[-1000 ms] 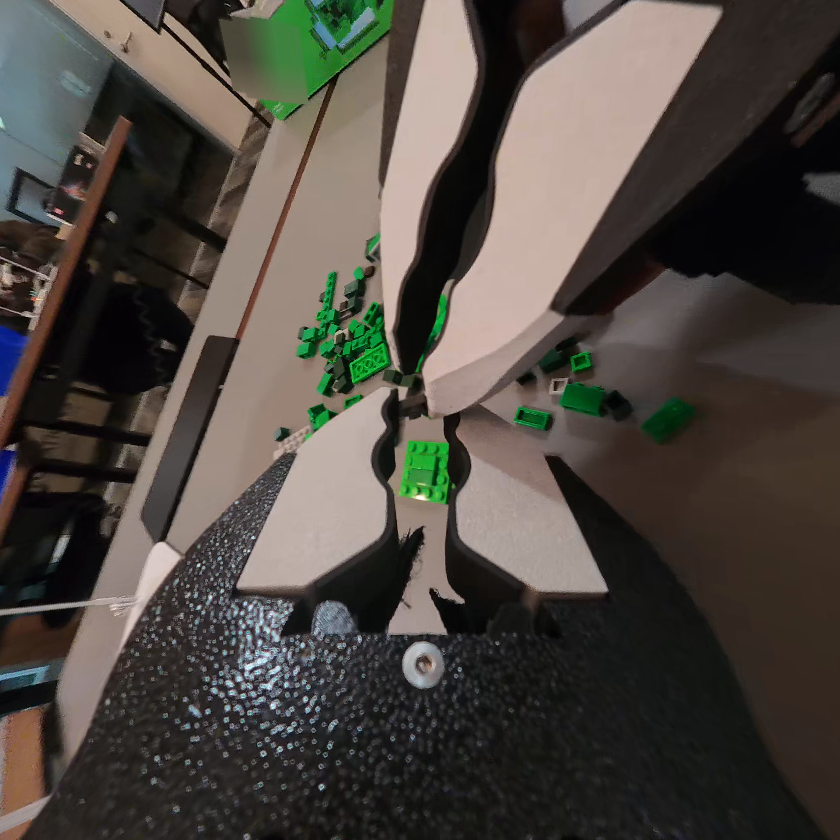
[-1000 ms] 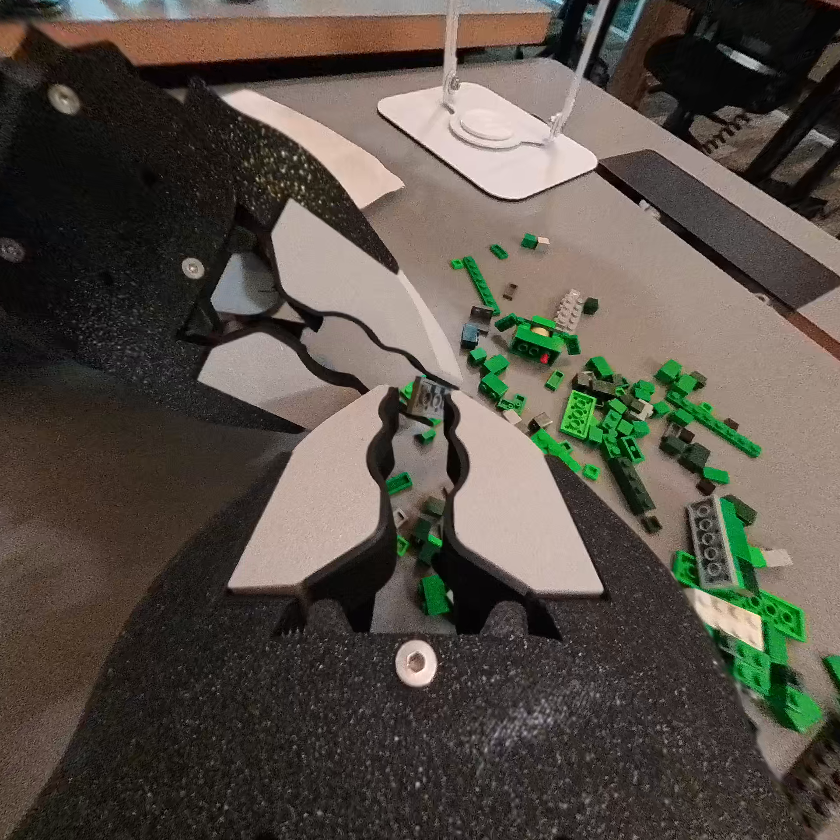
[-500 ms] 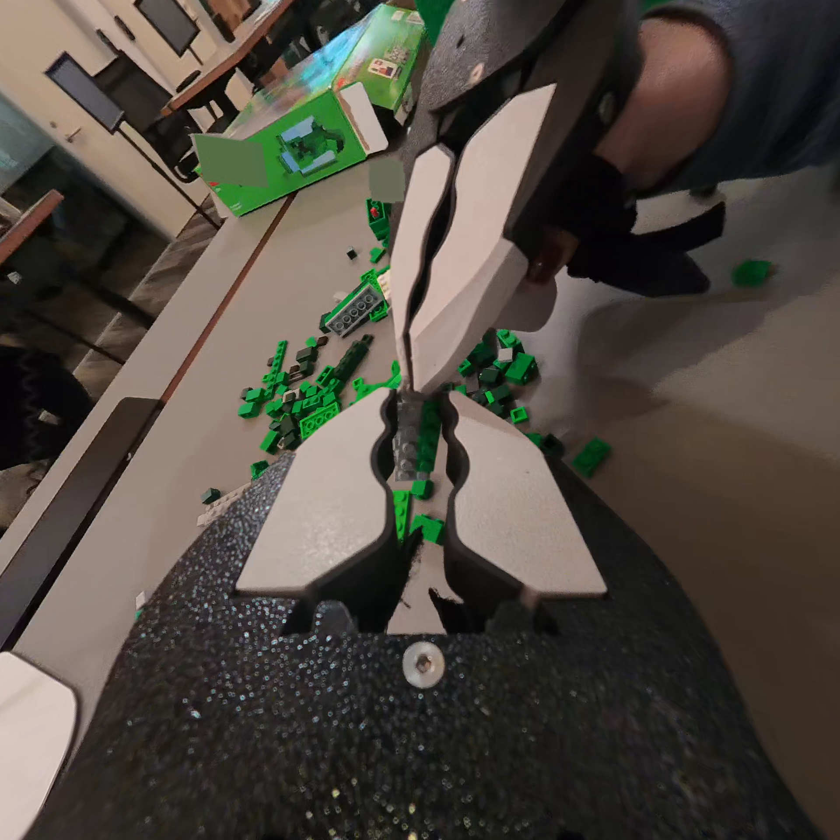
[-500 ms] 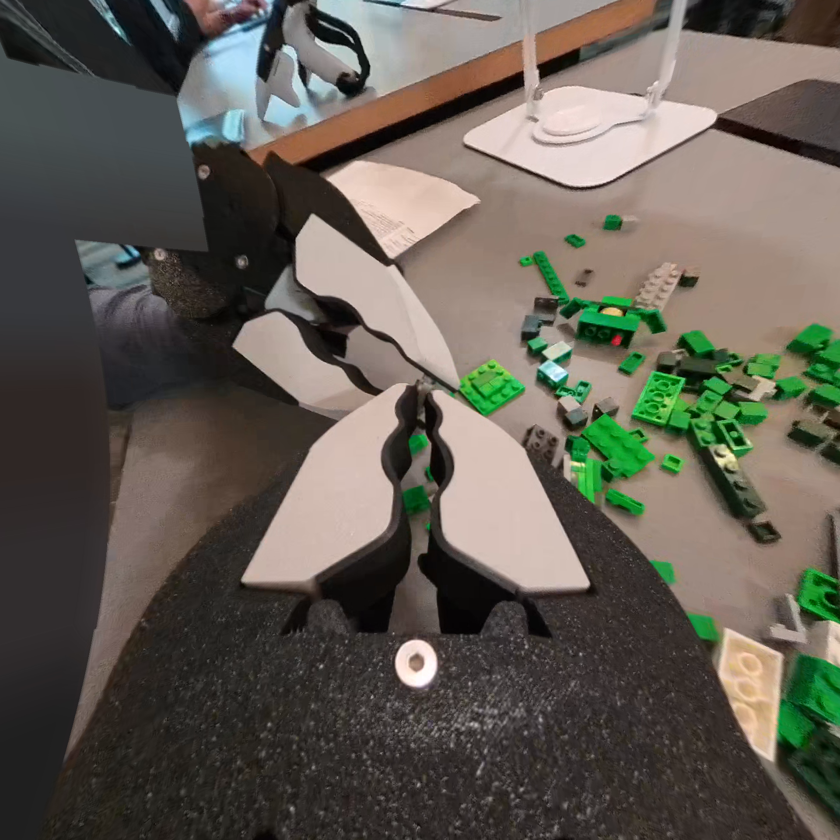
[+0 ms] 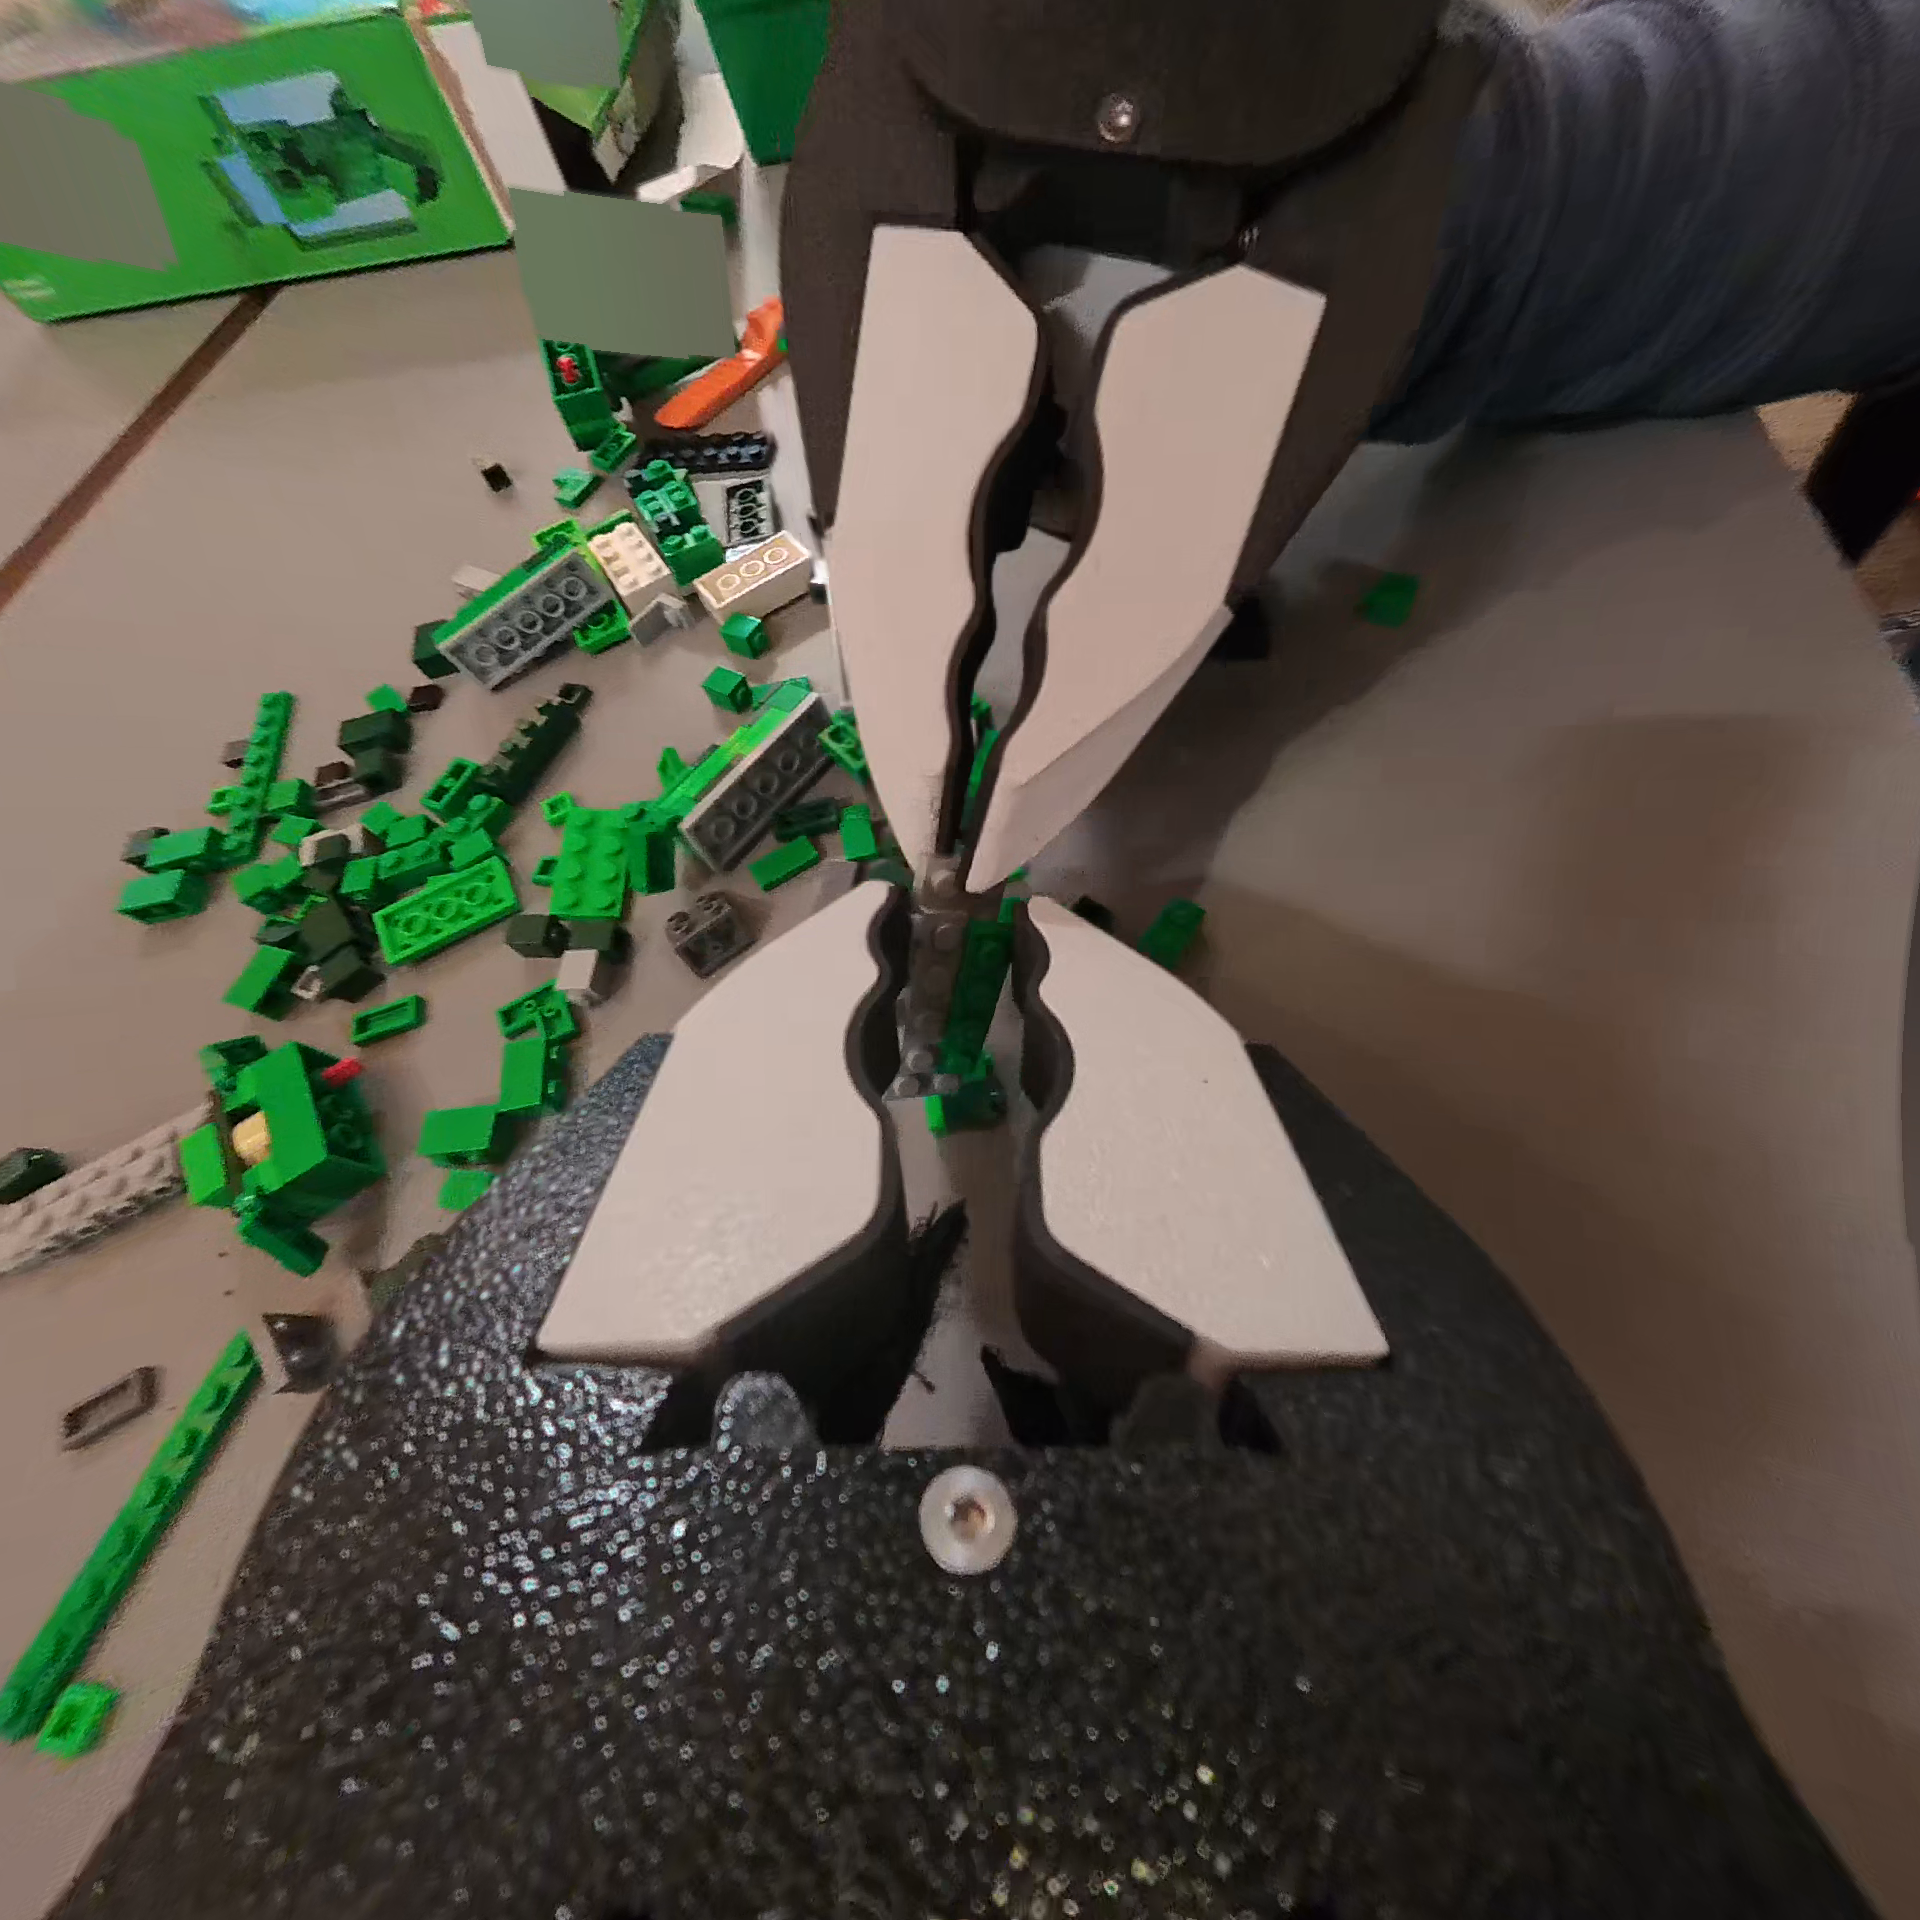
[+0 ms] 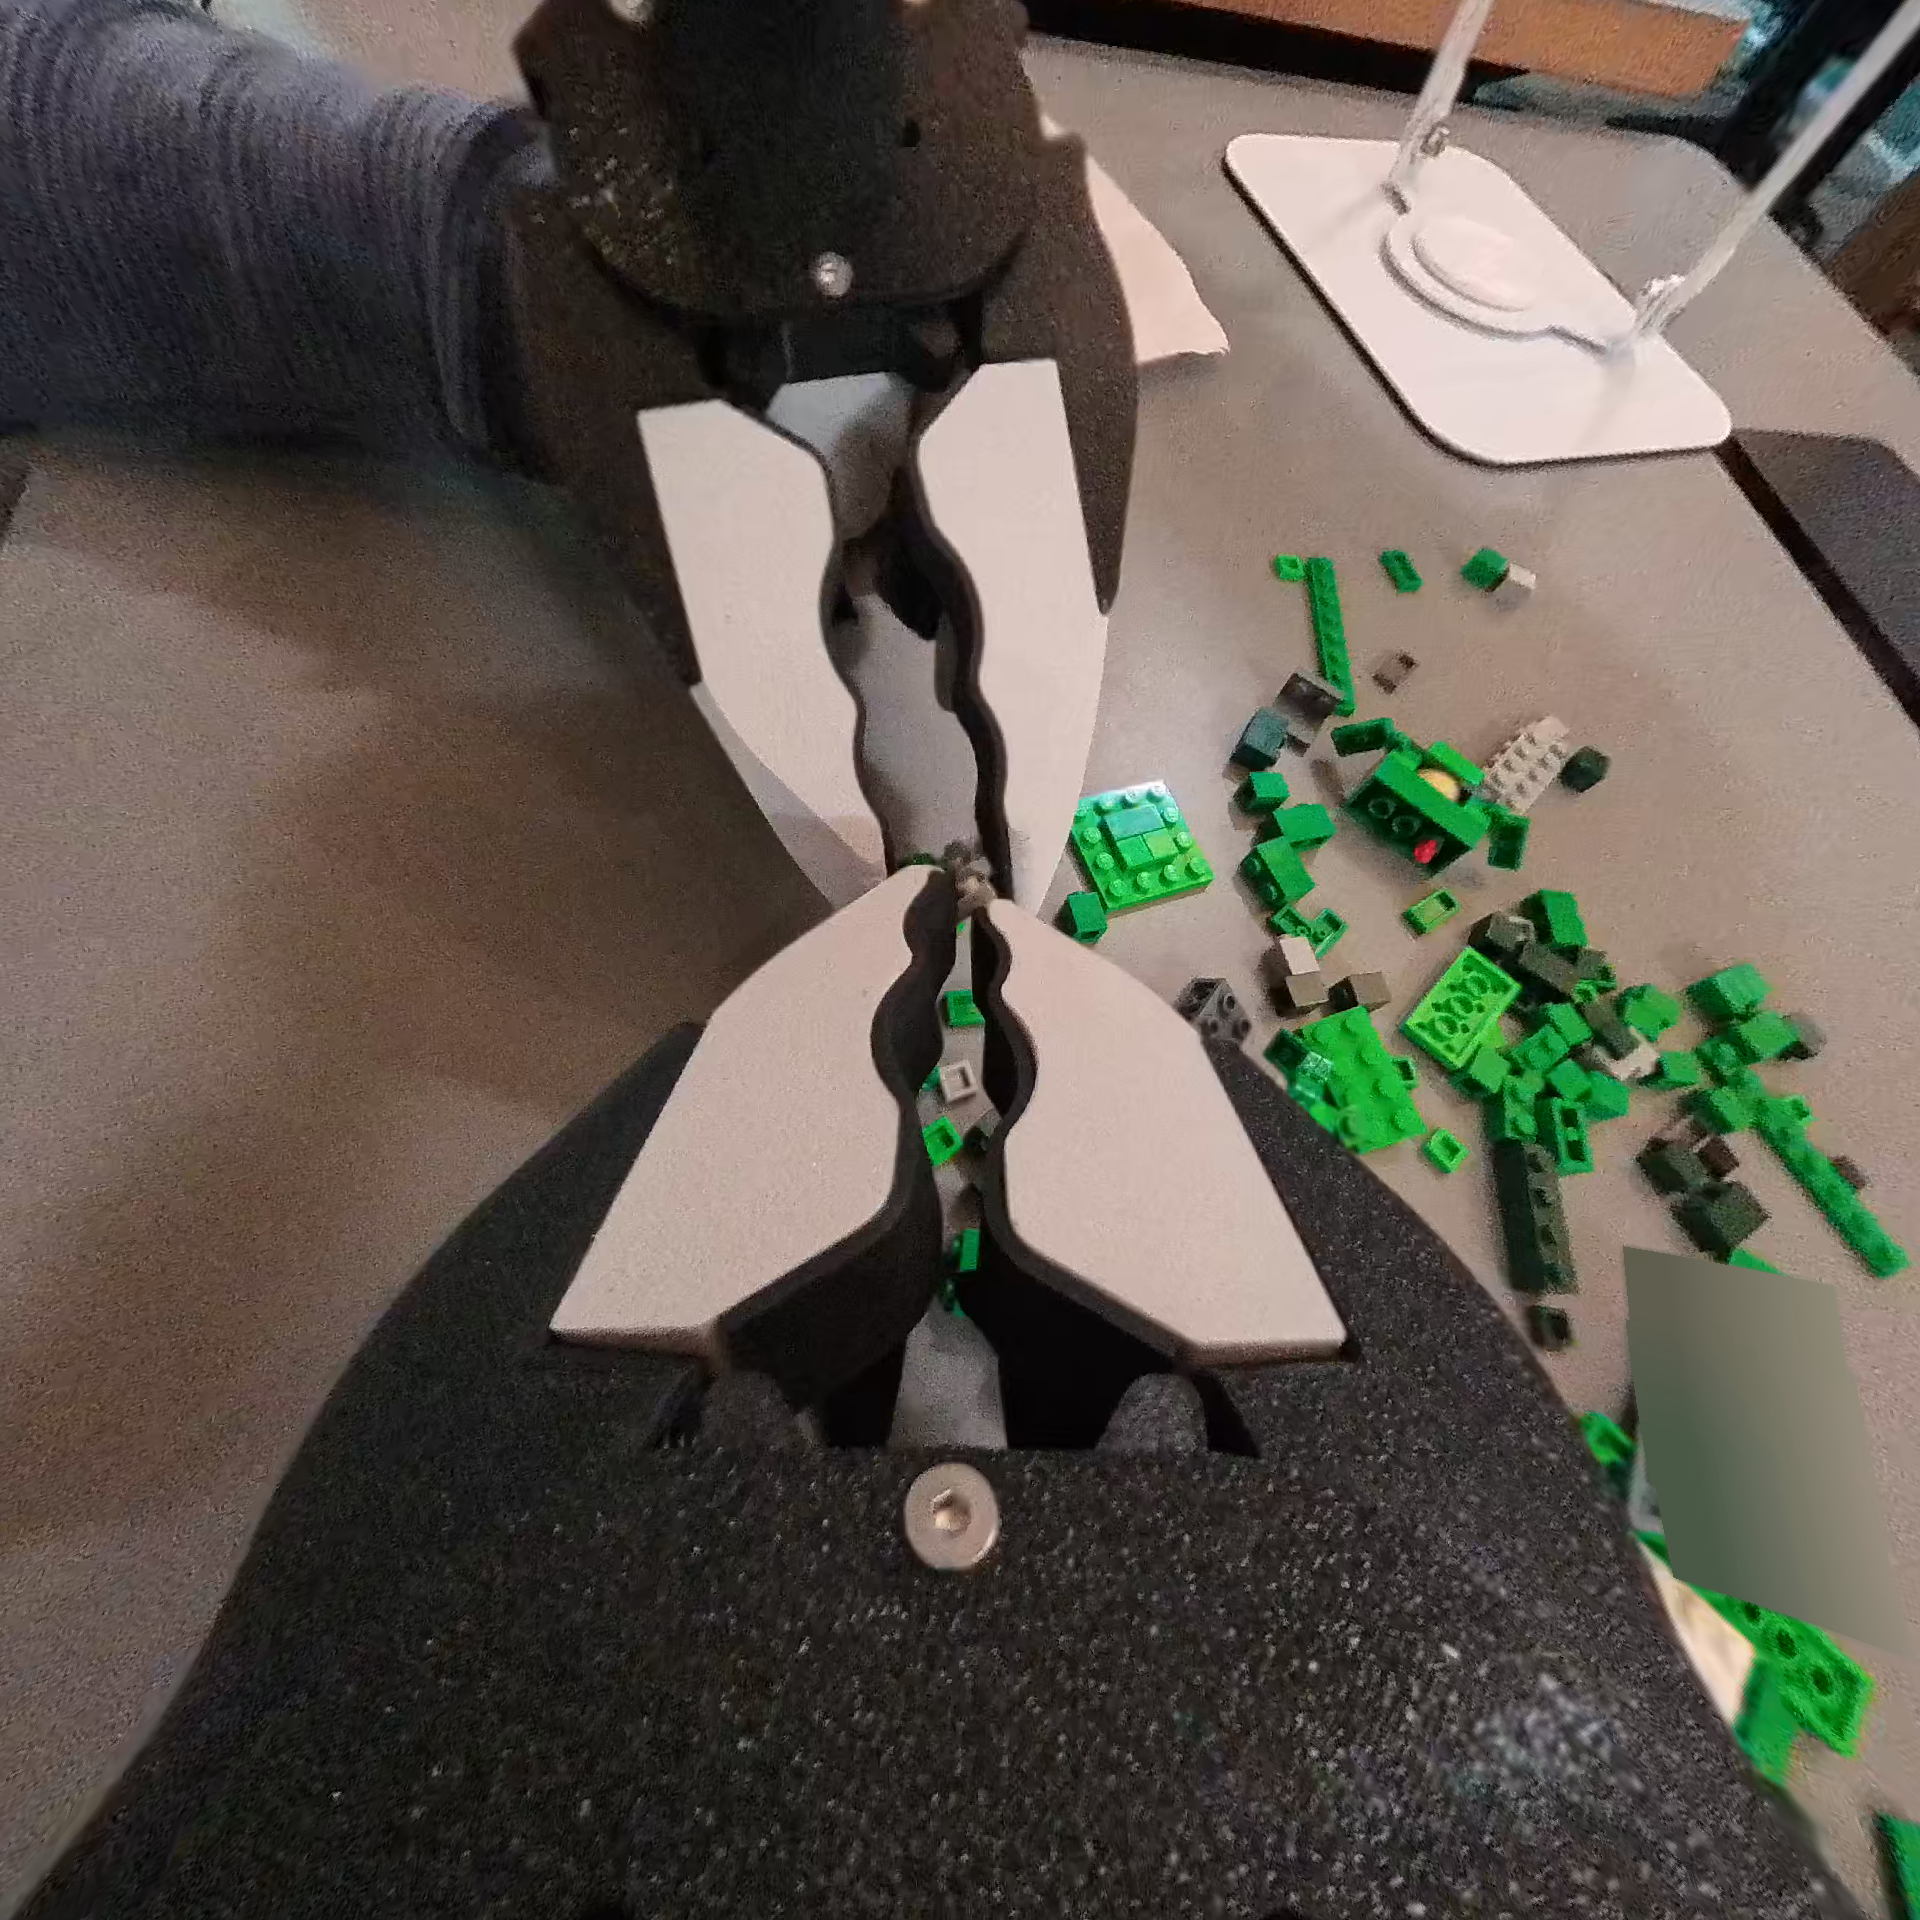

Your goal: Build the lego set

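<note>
My left gripper is shut on a narrow grey plate with a green piece against its side, held above the table. My right gripper faces it head-on, tip to tip, and is shut on the far end of the same grey plate. In the left wrist view the right gripper comes down from the top, with a blue sleeve behind it. In the right wrist view the left gripper comes down from the top. How the grey and green pieces join is hidden by the fingers.
Loose green and grey bricks lie scattered on the grey table. A green square plate build and a small green build with a red dot lie nearby. A green box, an orange tool and a white stand base sit farther off.
My right gripper has closed from open onto the end of the grey plate. Both grippers have swung round and now face each other in a straight line above the table.
</note>
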`<state>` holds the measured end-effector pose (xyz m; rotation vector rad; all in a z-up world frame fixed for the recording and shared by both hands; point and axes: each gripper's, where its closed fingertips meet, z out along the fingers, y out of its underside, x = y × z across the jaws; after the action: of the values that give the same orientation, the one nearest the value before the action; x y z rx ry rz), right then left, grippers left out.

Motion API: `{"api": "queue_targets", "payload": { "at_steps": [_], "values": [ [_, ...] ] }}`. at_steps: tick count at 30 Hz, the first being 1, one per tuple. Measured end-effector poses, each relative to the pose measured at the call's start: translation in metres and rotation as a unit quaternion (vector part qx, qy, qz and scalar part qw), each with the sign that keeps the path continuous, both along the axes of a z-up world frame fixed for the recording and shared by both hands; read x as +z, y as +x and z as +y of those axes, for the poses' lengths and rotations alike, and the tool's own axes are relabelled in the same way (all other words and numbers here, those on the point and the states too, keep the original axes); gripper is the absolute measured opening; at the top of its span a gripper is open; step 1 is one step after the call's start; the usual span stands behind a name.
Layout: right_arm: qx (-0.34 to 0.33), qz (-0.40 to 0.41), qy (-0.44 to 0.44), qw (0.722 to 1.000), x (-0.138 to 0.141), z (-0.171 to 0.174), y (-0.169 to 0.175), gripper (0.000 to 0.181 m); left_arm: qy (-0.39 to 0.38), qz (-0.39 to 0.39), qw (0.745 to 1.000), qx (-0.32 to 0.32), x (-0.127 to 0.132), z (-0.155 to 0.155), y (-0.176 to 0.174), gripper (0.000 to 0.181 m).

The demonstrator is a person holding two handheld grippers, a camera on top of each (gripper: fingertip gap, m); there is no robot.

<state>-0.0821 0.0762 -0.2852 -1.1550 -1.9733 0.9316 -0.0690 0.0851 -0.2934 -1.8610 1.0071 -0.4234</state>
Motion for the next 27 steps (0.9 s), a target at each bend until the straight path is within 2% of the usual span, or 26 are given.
{"api": "queue_targets", "payload": {
  "at_steps": [3, 7, 13, 18, 24, 27],
  "values": [
    [0.010, 0.010, 0.036, 0.999, 0.001, -0.002, 0.000, 0.002, -0.021, -0.032, 0.999, -0.009, 0.000, -0.002, 0.002, 0.019],
    [0.003, 0.015, -0.020, 1.000, 0.004, 0.000, 0.000, 0.002, -0.029, -0.049, 0.998, 0.005, 0.004, 0.000, 0.000, 0.022],
    [-0.023, 0.001, -0.048, 0.999, -0.001, 0.012, 0.000, 0.003, -0.039, 0.000, 0.999, 0.035, -0.007, 0.004, -0.015, 0.028],
    [-0.042, 0.019, -0.150, 0.988, 0.009, 0.019, -0.001, 0.002, 0.001, 0.020, 0.998, 0.053, -0.002, 0.011, -0.017, 0.040],
    [-0.052, 0.058, -0.308, 0.948, 0.035, 0.032, 0.004, 0.003, 0.049, 0.088, 0.989, 0.110, -0.001, 0.022, -0.034, 0.064],
    [-0.047, 0.073, -0.359, 0.929, 0.043, 0.036, 0.006, 0.003, 0.078, 0.101, 0.986, 0.109, 0.004, 0.023, -0.032, 0.063]
  ]
}}
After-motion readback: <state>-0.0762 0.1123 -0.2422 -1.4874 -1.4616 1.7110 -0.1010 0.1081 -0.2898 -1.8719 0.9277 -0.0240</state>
